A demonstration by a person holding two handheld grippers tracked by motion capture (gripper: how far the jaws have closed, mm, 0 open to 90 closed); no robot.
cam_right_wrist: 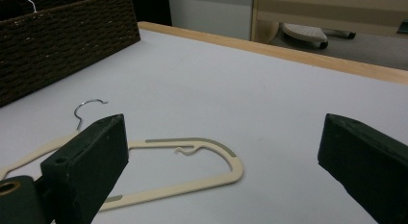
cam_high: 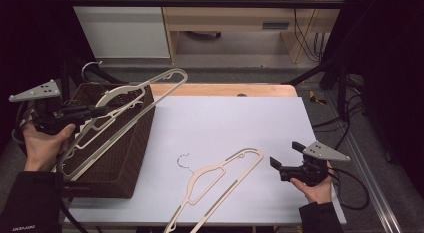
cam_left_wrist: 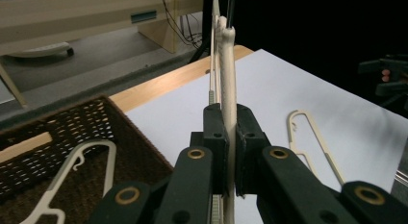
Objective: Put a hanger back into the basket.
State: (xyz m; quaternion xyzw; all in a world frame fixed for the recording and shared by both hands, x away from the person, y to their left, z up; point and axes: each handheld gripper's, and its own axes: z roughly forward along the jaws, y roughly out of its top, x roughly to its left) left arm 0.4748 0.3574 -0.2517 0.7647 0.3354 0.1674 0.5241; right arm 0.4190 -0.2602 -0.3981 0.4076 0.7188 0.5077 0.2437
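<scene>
A cream hanger (cam_high: 131,104) is pinched edge-on between the fingers of the left gripper (cam_high: 100,111), which is held level over the wicker basket (cam_high: 120,158) at the bench's (cam_high: 235,118) left side, pointing right; another hanger (cam_left_wrist: 77,173) lies inside the basket. The right gripper (cam_high: 281,160) is held low near the bench's right edge, pointing left, fingers spread wide and empty, aimed at a third hanger (cam_high: 220,180) lying flat on the bench.
</scene>
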